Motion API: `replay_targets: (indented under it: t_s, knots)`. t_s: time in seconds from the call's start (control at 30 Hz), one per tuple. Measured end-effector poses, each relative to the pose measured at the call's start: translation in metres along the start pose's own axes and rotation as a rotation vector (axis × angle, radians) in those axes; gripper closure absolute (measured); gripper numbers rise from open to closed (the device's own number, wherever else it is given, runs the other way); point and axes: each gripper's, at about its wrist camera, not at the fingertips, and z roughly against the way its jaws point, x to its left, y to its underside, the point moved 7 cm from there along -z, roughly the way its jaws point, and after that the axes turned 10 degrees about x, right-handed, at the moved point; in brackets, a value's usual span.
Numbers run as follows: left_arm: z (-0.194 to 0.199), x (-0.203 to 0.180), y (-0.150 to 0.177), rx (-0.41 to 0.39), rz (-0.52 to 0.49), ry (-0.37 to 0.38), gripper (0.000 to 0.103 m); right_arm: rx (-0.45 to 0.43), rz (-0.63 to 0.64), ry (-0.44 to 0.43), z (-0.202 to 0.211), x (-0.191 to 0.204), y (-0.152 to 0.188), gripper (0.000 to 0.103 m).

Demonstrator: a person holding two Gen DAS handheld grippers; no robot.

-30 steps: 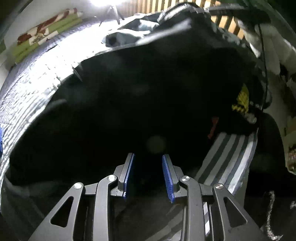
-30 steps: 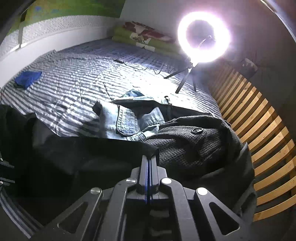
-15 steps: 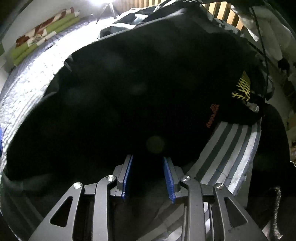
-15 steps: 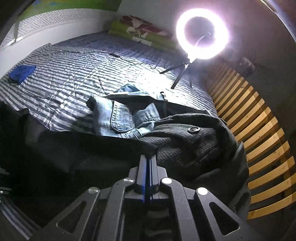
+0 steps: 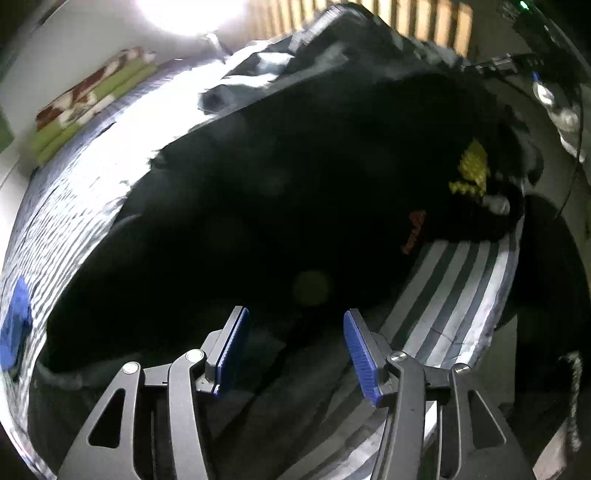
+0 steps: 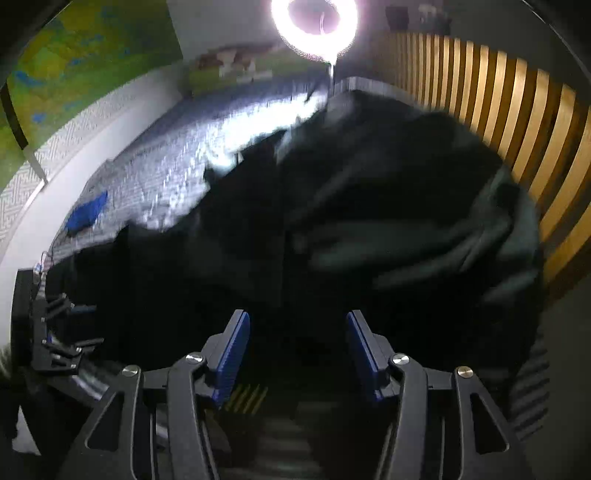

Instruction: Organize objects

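Two grippers, left gripper and right gripper, jaws opening, empty, over black garment sprawled lengthwise across striped bed.

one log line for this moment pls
left gripper: jaws opening, nothing pinched | right gripper: jaws opening, nothing pinched | black cloth garment: spread on striped grey bedsheet

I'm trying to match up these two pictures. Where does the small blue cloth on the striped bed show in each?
Left wrist view: blue cloth at the far left edge, low.
Right wrist view: blue cloth left of middle, near the white wall.
Shared landmark: ring light.
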Motion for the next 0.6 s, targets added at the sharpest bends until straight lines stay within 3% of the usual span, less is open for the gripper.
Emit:
replay_targets:
  t_s: [0.2,0.23,0.27,0.3,0.33,0.47,0.6]
  knots:
    - [-0.023,-0.01,-0.015,0.023,-0.039,-0.033,0.048,0.046,-0.025,-0.056,-0.03,0.006,-0.005,0.053]
    - [-0.025,-0.012,-0.016,0.024,-0.034,-0.021,0.061,0.047,-0.016,-0.057,-0.031,0.008,-0.007,0.053]
    - [-0.026,-0.011,-0.016,0.028,-0.025,-0.011,0.083,0.051,-0.007,-0.053,-0.032,0.011,-0.01,0.056]
    - [-0.027,-0.011,-0.016,0.033,-0.018,0.008,0.093,0.05,-0.002,-0.051,-0.031,0.012,-0.012,0.062]
    - [-0.025,-0.012,-0.016,0.03,-0.015,0.021,0.1,0.058,0.012,-0.049,-0.031,0.015,-0.014,0.084]
    - [-0.012,-0.012,-0.012,-0.009,-0.011,0.012,0.102,0.063,0.044,-0.009,-0.023,0.019,-0.022,0.099]
    - [0.018,-0.005,-0.008,-0.053,0.031,0.033,0.102,0.051,0.049,-0.022,-0.007,0.023,-0.032,0.1]
